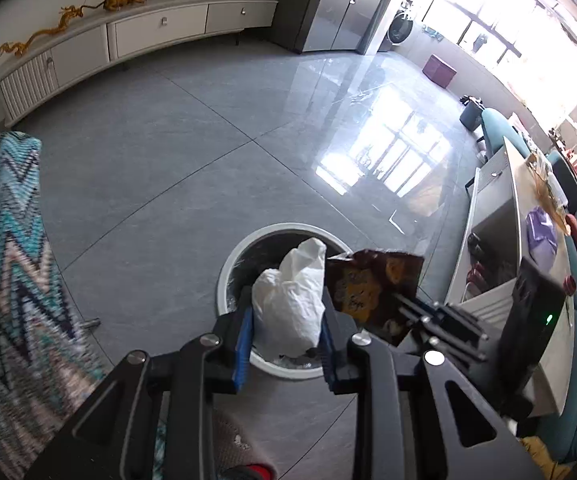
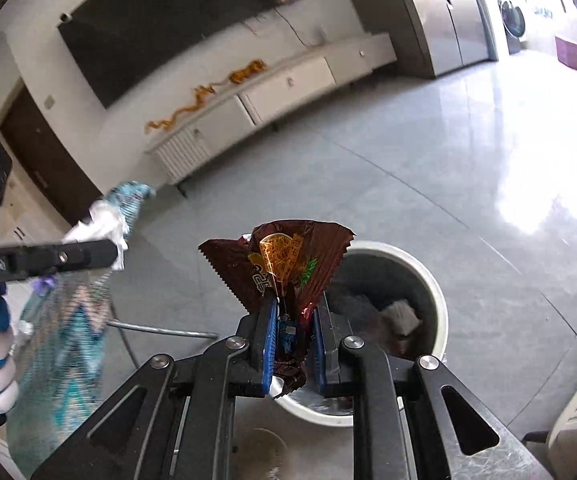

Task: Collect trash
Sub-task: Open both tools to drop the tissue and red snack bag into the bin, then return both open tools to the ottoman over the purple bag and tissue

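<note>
Two wrist cameras, both tipped down over the same waste bin.

The left wrist view looks along its left gripper (image 1: 286, 320) at the white bin (image 1: 224, 276), close, at lower centre, with the TV cabinet (image 1: 128, 40) upper left. The right wrist view looks along its right gripper (image 2: 294, 316); bin (image 2: 438, 300) lower right, cabinet (image 2: 288, 80) above centre. Both share the grey tiled floor (image 1: 148, 152).

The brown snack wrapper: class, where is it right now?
In the right wrist view, the brown snack wrapper is pinched in the right gripper, held above the white trash bin on the floor.
</note>
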Tool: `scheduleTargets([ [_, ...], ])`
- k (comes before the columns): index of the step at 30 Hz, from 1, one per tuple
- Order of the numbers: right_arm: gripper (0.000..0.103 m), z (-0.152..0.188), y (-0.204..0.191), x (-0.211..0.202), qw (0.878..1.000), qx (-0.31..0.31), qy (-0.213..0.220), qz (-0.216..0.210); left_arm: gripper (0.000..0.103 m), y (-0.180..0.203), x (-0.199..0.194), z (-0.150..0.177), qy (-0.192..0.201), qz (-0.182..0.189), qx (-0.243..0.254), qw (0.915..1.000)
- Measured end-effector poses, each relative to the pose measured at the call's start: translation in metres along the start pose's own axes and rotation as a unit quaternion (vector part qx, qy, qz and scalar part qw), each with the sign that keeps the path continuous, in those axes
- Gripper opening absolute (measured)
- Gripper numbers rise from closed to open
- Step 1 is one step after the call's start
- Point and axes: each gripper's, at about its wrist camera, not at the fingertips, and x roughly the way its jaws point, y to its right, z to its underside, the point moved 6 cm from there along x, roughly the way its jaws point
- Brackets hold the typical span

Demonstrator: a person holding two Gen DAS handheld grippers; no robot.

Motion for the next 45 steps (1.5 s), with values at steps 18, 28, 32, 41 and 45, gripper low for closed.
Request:
scheduleTargets([
  [18,0.037,0.014,0.036,0.037,0.998,0.055,-0.031,0.022,0.054,0.008,0.031,0.004,-0.019,0.03,-0.035,0.9988],
  [28,0.05,-0.014,-0.002,-0.036,0.999,0.037,0.037,0.001,0.054,0.009,-0.054,0.006,0.067,0.019,-0.022,0.9973],
  [32,0.056,-0.027,-0.032,-0.069,0.997,0.018,0.074,-0.016,0.054,0.007,-0.102,0.009,0.12,0.015,-0.016,0.9926],
  [41,0.057,-0.04,-0.112,-0.138,0.987,-0.044,0.138,-0.065,0.054,-0.004,-0.18,0.042,0.161,-0.025,0.012,0.9866],
  [45,0.057,-0.041,-0.145,-0.162,0.982,-0.072,0.154,-0.084,0.054,-0.022,-0.219,0.061,0.188,-0.046,0.001,0.9811],
])
